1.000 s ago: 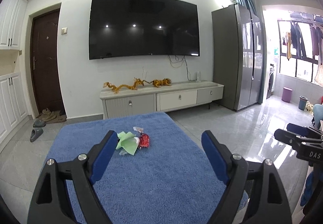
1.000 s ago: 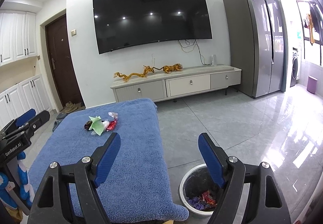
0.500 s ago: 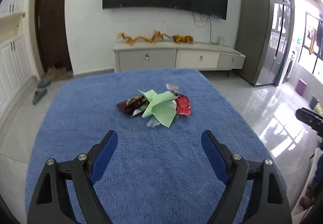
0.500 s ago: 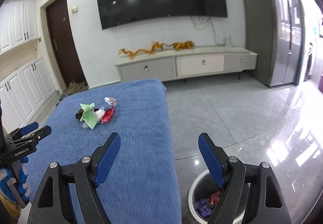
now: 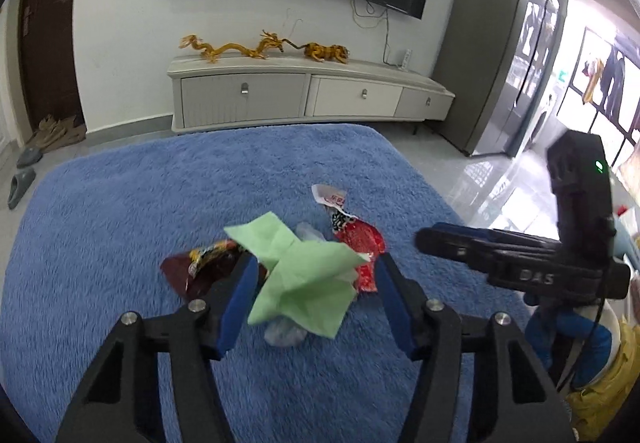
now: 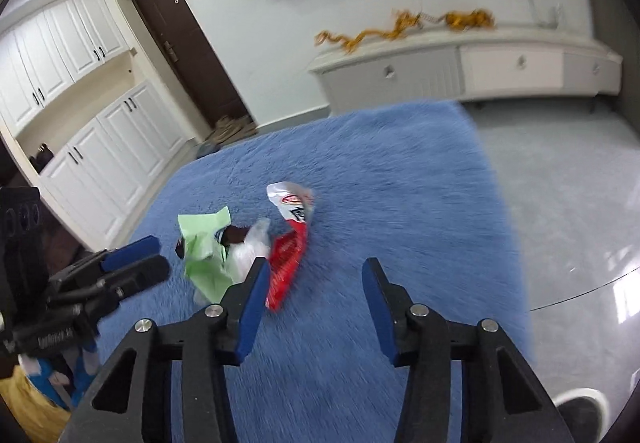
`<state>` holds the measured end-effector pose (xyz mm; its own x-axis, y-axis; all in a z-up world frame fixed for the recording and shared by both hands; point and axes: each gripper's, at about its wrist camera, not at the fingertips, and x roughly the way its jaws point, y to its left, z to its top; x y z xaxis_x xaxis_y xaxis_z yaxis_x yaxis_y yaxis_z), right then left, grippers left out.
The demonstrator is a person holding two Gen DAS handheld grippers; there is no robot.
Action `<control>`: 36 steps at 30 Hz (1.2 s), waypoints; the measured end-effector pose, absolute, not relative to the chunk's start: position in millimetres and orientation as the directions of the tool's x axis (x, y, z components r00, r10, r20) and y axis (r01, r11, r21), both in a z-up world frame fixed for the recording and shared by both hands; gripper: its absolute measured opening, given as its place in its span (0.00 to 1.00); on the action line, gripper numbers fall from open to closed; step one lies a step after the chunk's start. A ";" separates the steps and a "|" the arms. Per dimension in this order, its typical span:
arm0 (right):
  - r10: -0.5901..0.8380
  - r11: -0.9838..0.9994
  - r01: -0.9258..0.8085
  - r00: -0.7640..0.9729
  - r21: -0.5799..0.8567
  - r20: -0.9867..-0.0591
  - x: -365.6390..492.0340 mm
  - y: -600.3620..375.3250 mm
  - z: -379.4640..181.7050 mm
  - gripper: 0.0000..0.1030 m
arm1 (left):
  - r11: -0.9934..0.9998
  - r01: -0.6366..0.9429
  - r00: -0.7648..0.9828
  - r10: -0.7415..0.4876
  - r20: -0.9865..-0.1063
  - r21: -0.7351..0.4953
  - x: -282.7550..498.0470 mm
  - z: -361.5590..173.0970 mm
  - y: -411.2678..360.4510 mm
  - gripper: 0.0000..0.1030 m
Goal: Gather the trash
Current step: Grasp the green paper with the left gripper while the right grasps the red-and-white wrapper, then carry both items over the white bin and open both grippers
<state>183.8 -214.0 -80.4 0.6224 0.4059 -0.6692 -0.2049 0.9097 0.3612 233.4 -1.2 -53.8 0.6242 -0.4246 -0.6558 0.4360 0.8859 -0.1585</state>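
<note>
A: Where was the trash when you froze it?

B: In one heap on the blue-covered bench (image 5: 120, 211). A green paper (image 5: 304, 275) lay on top, with a dark brown wrapper (image 5: 192, 271) on its left and a red wrapper (image 5: 362, 243) on its right. A white-and-red wrapper (image 5: 330, 197) lay just behind, and clear plastic (image 5: 284, 331) poked out in front. The paper hid most of the brown wrapper and plastic, so you couldn't tell how many pieces lay under it.

A: Your left tongs?

B: The left tongs (image 5: 316, 295) were closing with the green paper between the jaws. The pads weren't pressing on it yet, and nothing was gripped.

A: Right side?

B: The right tongs (image 6: 312, 303) were closing too, over bare bench. The red wrapper sat just past the left finger (image 6: 252, 307) and partly behind it, so contact wasn't clear. That view was motion-blurred. A bin rim (image 6: 576, 403) was cut off at the lower right corner.
</note>
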 end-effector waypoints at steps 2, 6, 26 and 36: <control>0.414 0.906 -0.197 0.602 0.375 -0.683 197.6 -207.3 -89.7 0.39 | 0.874 0.466 0.612 -0.432 -0.662 -0.139 240.5 -57.6 -8.3 0.56; 0.423 0.903 -0.194 0.559 0.384 -0.713 219.5 -194.4 -105.5 0.31 | 0.875 0.474 0.600 -0.402 -0.691 -0.097 251.4 -72.8 -15.3 0.47; 0.421 0.899 -0.215 0.667 0.382 -0.614 99.7 -219.9 -37.8 0.05 | 0.855 0.489 0.636 -0.485 -0.600 -0.173 141.6 -12.6 7.0 0.23; 0.285 0.911 -0.045 0.788 0.410 -0.546 -11.5 -306.0 -16.6 0.05 | 0.710 0.687 0.500 -0.617 -0.608 -0.155 85.8 -3.3 -109.9 0.23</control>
